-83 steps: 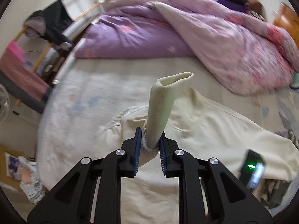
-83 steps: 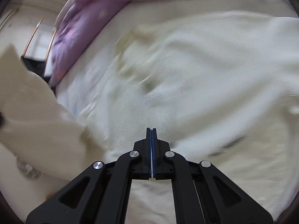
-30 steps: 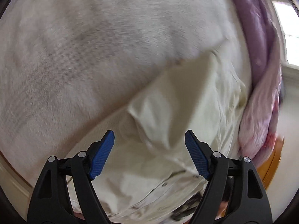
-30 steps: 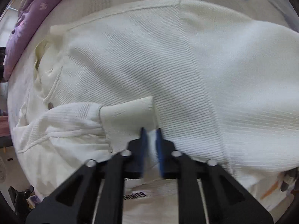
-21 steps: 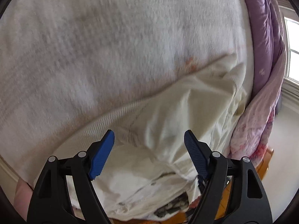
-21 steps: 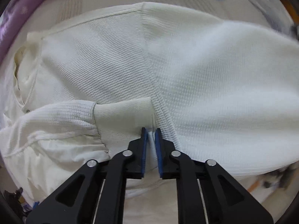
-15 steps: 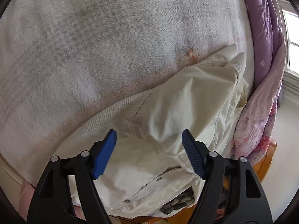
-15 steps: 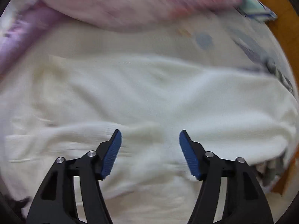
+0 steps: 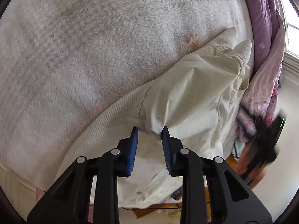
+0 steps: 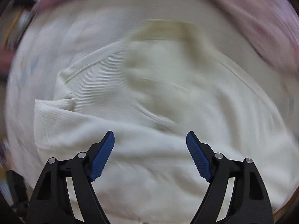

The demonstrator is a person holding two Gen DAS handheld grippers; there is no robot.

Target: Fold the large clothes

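The sweater [image 10: 149, 100] lies on the bed [image 9: 93, 46], quilt [image 9: 265, 28] beyond it.

Bare blanket [image 9: 78, 59] open; quilt [image 9: 265, 37] blocks edge.

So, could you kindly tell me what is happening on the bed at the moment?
A person with a pair of tongs in each hand is folding a cream sweater on the bed. The left tongs have just been closing on a bunch of its fabric. The right tongs have just been opening and hang empty above it.
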